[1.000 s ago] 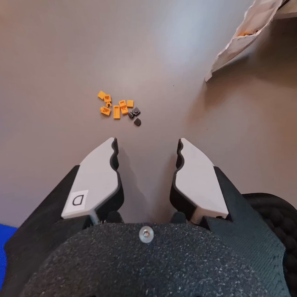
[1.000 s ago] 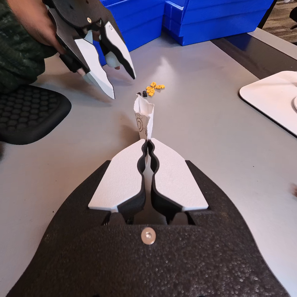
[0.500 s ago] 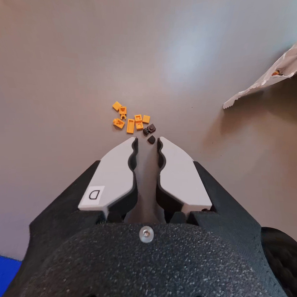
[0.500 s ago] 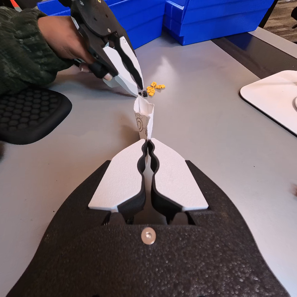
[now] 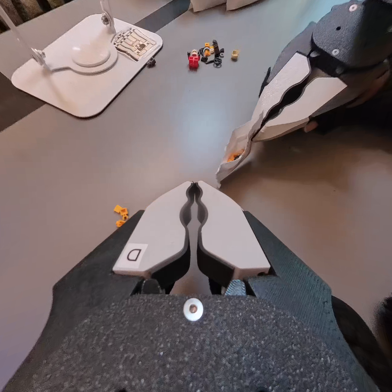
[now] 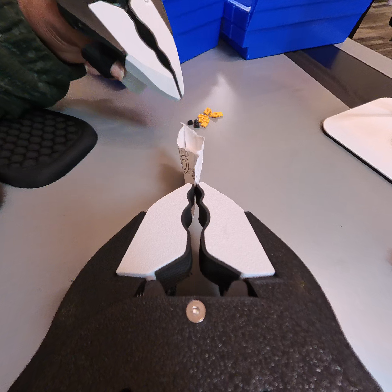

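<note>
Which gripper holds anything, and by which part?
The right gripper pinches the torn paper bag by its narrow closed end. The left gripper is shut, holding nothing visible.

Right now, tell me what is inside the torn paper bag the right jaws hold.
In the left wrist view, the bag's torn mouth shows small orange pieces with a few dark ones among them. Paper covers everything deeper inside, so how many remain cannot be seen.

Workshop-like office: grey desk (image 6: 275,191), stacked blue bins (image 6: 286,25).
</note>
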`<state>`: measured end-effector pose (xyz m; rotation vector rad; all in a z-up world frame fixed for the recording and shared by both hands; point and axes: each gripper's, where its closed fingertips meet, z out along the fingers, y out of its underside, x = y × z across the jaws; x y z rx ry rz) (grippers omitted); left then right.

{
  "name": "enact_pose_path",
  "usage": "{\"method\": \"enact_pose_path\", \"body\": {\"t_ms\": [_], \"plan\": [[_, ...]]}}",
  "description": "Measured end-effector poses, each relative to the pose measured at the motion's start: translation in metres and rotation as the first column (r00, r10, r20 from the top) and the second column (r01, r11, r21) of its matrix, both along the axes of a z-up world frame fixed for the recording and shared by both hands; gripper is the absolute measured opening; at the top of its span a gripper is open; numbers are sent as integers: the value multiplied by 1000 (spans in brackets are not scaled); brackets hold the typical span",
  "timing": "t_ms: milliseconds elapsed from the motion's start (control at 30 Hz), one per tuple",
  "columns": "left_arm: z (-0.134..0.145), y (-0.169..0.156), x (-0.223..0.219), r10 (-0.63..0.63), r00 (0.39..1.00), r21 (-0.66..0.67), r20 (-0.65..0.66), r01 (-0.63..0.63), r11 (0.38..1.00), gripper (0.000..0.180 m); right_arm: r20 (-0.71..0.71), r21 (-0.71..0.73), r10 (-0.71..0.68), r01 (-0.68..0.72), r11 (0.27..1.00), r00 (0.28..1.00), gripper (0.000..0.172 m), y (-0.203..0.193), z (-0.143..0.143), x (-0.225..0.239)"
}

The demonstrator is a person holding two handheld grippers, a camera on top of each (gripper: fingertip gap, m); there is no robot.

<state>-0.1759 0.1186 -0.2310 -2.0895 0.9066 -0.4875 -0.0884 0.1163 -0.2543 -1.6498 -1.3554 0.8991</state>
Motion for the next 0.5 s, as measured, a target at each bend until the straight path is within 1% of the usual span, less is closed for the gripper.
{"method": "enact_pose_path", "body": {"t_ms": [67,100,233,267,300,400,500], "plan": [[-3,4,-3,24,998,23,-51,-23,999,0,3,5,3,-3,1000,1000,0,-1,0,-1],[-5,7,-9,56,996,24,-64,-54,998,0,4,8,3,-3,1000,1000,0,-2,0,0],[-12,24,-45,237,968,7,-85,-237,972,16,2,3,-1,1,1000,1000,0,-1,0,1],[-16,26,-55,273,956,-5,-111,-275,961,24,3,2,0,0,1000,1000,0,-1,0,1],[-23,26,-63,297,944,-28,-141,-304,952,28,4,3,1,-1,1000,1000,0,-1,-1,0],[-46,20,-66,281,946,-133,-161,-303,944,26,4,2,3,-3,1000,1000,0,-2,-1,0],[-63,15,-64,238,952,-191,-194,-275,942,24,3,0,4,-4,1000,1000,0,-2,-1,0]]}}
